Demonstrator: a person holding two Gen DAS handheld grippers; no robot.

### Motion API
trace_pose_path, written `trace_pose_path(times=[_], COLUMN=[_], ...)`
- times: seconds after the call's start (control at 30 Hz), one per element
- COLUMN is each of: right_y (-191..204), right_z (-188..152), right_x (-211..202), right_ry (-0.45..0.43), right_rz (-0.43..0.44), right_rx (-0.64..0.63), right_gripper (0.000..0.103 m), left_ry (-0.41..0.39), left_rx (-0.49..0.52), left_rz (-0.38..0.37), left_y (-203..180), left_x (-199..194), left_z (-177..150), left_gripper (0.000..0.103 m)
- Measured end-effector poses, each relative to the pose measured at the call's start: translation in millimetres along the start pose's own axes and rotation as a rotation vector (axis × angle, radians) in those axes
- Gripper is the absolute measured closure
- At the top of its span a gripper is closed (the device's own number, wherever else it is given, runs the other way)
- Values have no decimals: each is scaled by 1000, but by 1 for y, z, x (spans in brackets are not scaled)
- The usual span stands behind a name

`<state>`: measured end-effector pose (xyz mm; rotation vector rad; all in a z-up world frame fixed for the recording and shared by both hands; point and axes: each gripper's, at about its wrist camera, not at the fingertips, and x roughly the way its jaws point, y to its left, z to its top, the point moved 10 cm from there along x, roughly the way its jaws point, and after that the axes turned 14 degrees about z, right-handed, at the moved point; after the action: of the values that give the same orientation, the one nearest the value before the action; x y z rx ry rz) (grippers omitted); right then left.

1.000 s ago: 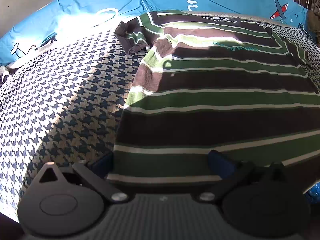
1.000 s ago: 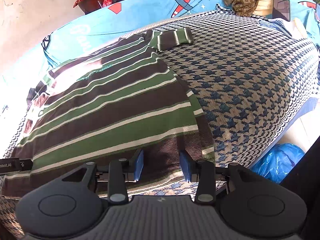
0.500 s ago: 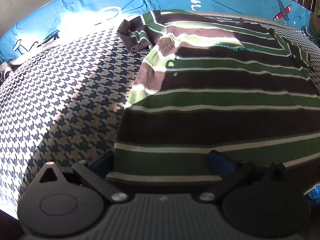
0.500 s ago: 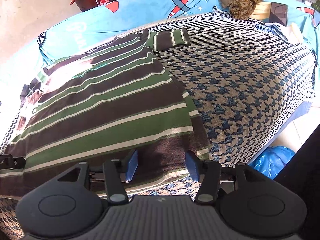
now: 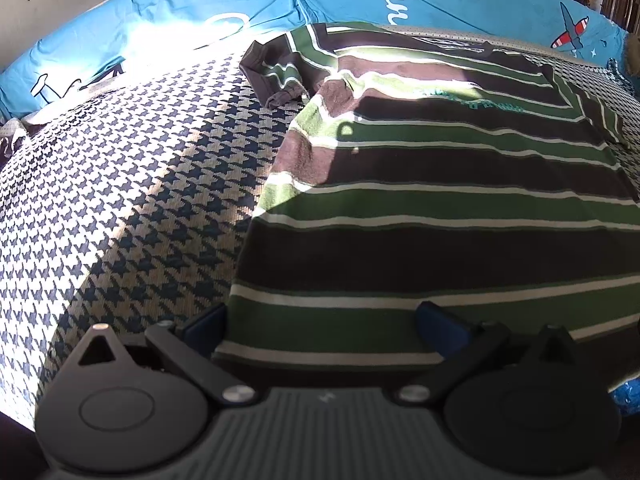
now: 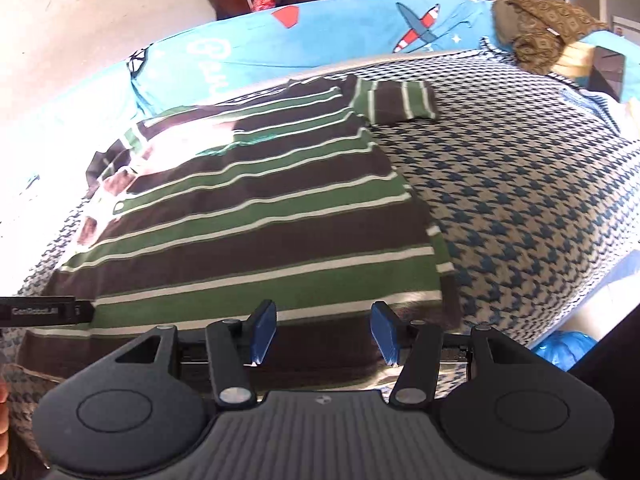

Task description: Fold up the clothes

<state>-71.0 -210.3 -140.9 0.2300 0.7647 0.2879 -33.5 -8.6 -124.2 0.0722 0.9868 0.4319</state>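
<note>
A green, brown and white striped shirt [image 5: 440, 208] lies flat on a houndstooth bedcover [image 5: 120, 200], collar toward the far side. Its left sleeve [image 5: 276, 76] is crumpled; its right sleeve [image 6: 400, 100] lies spread out. My left gripper [image 5: 324, 320] is open wide at the hem's left corner, and the hem lies between its blue pads [image 5: 206, 322]. My right gripper [image 6: 324, 334] stands open over the brown hem band near the shirt's [image 6: 260, 220] right corner, with nothing pinched between its pads [image 6: 264, 330]. The left gripper's tip [image 6: 44, 311] shows at the left edge of the right wrist view.
Blue printed pillows [image 5: 200, 20] line the far side of the bed. A patterned brown cloth [image 6: 548, 28] and a dark flat object [image 6: 608, 72] lie at the far right. A blue bag [image 6: 568, 348] sits on the floor beyond the bed's right edge [image 6: 600, 280].
The right gripper's jaws have spread wider apart and it has drawn back slightly from the hem. The left gripper stays open at the hem's left corner.
</note>
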Motion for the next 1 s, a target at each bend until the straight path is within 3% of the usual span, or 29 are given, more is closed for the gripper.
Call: trace_pose_path(times=[0.37, 0.6, 1.0], right_y=[17, 21, 23], right_z=[52, 78, 72], right_x=[12, 35, 69], right_ry=[19, 46, 102], right_rz=[111, 103, 132], right_rx=[-92, -180, -62], right_gripper=[50, 50, 50], left_ry=[-31, -10, -48], left_rx=[-30, -21, 2], left_rz=[-16, -3, -24], left_y=[0, -4, -11], left_x=[-2, 11, 16], left_z=[13, 22, 55], left_gripper=[0, 0, 1])
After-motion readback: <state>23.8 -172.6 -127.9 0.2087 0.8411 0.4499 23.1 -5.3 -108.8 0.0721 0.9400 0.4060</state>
